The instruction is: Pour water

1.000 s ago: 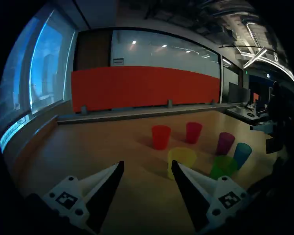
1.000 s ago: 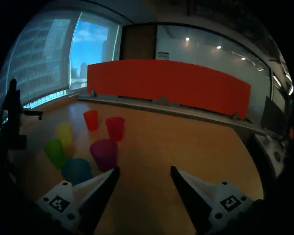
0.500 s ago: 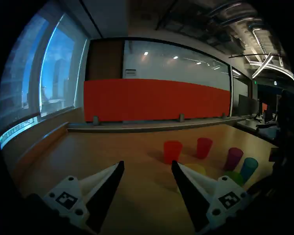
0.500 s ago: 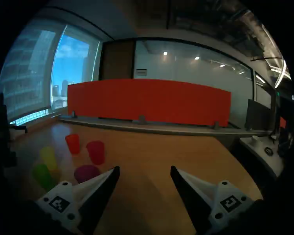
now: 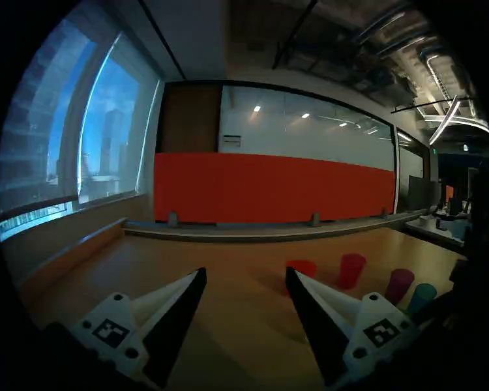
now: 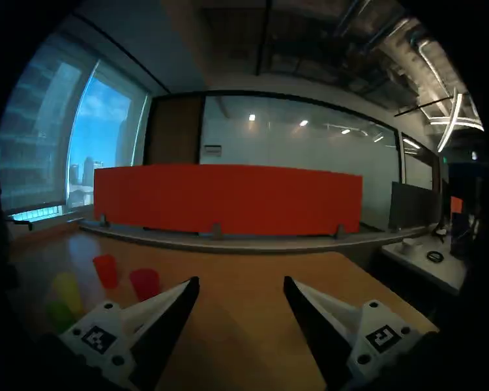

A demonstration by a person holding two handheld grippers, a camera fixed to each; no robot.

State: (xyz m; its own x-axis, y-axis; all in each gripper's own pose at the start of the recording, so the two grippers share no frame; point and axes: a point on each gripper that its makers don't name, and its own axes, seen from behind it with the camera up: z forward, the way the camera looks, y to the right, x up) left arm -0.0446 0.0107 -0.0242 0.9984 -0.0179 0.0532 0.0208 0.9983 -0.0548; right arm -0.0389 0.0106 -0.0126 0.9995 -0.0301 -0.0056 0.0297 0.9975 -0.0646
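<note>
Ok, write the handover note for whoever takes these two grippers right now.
Grippers: left gripper open and empty, held over the wooden table. The right gripper is open and empty too.
Cups: in the left gripper view the orange cup is partly behind one finger, with the red cup, purple cup and teal cup to its right. In the right gripper view the yellow cup and green cup stand at lower left.
Done: nothing gripped, no pour visible.
Left: grip a cup and pour into another. Whether any holds water cannot be told.
</note>
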